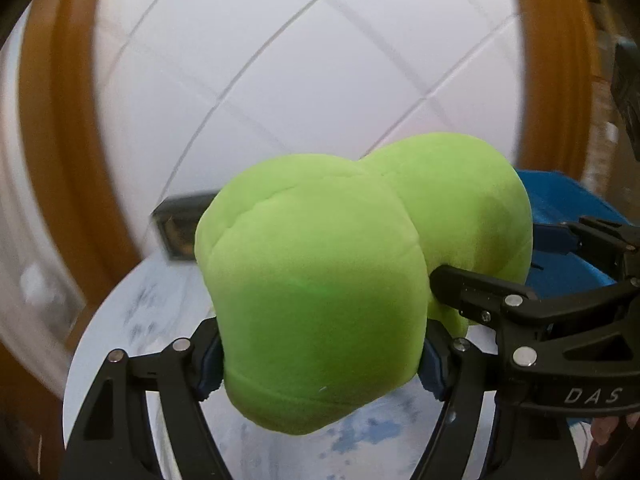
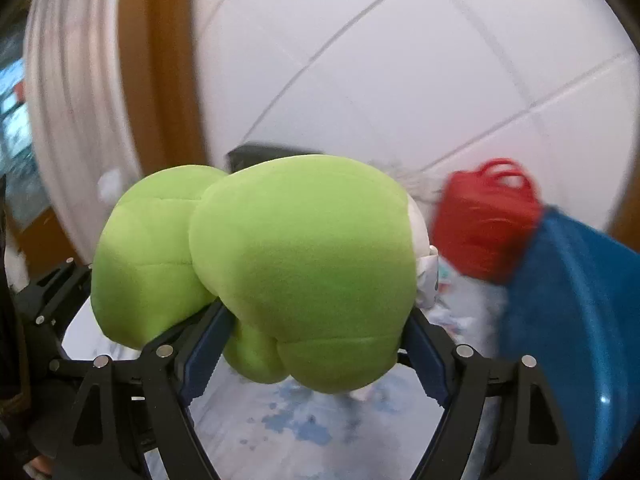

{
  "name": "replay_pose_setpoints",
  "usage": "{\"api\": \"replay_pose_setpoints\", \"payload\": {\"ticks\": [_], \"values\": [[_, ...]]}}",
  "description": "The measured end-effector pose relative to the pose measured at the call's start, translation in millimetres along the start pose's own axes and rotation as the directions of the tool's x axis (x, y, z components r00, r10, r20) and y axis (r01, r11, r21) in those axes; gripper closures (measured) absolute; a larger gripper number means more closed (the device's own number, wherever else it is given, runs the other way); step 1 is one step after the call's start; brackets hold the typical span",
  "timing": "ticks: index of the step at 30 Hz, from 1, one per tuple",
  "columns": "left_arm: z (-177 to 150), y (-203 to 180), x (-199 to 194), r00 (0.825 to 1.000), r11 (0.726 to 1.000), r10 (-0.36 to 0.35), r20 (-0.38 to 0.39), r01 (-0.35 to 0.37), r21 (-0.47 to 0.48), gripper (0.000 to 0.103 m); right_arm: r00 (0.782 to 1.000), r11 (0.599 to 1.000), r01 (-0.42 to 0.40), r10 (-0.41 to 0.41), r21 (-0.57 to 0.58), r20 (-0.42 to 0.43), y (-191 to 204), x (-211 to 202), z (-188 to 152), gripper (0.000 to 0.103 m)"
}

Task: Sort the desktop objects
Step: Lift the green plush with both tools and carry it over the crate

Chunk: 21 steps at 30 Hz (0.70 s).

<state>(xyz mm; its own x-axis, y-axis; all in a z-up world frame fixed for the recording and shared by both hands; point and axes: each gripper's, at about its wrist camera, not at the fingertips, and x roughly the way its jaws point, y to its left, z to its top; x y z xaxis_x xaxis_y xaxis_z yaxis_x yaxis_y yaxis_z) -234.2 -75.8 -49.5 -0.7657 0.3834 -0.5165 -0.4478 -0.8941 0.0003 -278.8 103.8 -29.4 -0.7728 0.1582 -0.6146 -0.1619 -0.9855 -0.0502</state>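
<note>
A big lime-green plush toy [image 1: 320, 300] fills the middle of both views, and it also shows in the right wrist view [image 2: 304, 264]. My left gripper [image 1: 320, 364] is shut on one lobe of it. My right gripper [image 2: 312, 340] is shut on the other lobe, and its black frame shows at the right of the left wrist view [image 1: 520, 308]. The toy is held above a white table [image 2: 304, 432] with blue paint stains. A white part of the toy shows at its right side [image 2: 424, 248].
A blue plastic bin [image 2: 580, 332] stands at the right; it also shows in the left wrist view [image 1: 568, 216]. A red bag [image 2: 484, 216] sits behind the bin. A dark box [image 1: 176, 232] lies at the table's far edge. A white tiled wall and brown wooden frames are behind.
</note>
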Motion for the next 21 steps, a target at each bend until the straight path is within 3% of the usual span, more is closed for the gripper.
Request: {"api": "replay_pose_setpoints", "payload": {"ticks": [6,12,17,21], "values": [[32,-72,-29,0.983,0.979,-0.174,0.052,0.167,0.119,0.028,0.983,0.979,0.172,-0.178,0.105,0.047,-50,-79,-6,0.02],[47,-175,-46,0.946,0.931,-0.32,0.056,0.303,0.204,0.027,0.948,0.933,0.302,-0.316,0.196,0.046,-117,-148,-30,0.02],[47,-258,-54,0.922,0.9,-0.384,0.045,0.363,0.24,0.027,0.923,0.899,0.368,-0.385,0.236,0.026,-182,-193,-60,0.02],[44,-331,-58,0.92,0.893,-0.391,0.013,0.377,0.245,0.026,0.918,0.891,0.383,-0.396,0.246,0.004,-238,-225,-89,0.02]]}}
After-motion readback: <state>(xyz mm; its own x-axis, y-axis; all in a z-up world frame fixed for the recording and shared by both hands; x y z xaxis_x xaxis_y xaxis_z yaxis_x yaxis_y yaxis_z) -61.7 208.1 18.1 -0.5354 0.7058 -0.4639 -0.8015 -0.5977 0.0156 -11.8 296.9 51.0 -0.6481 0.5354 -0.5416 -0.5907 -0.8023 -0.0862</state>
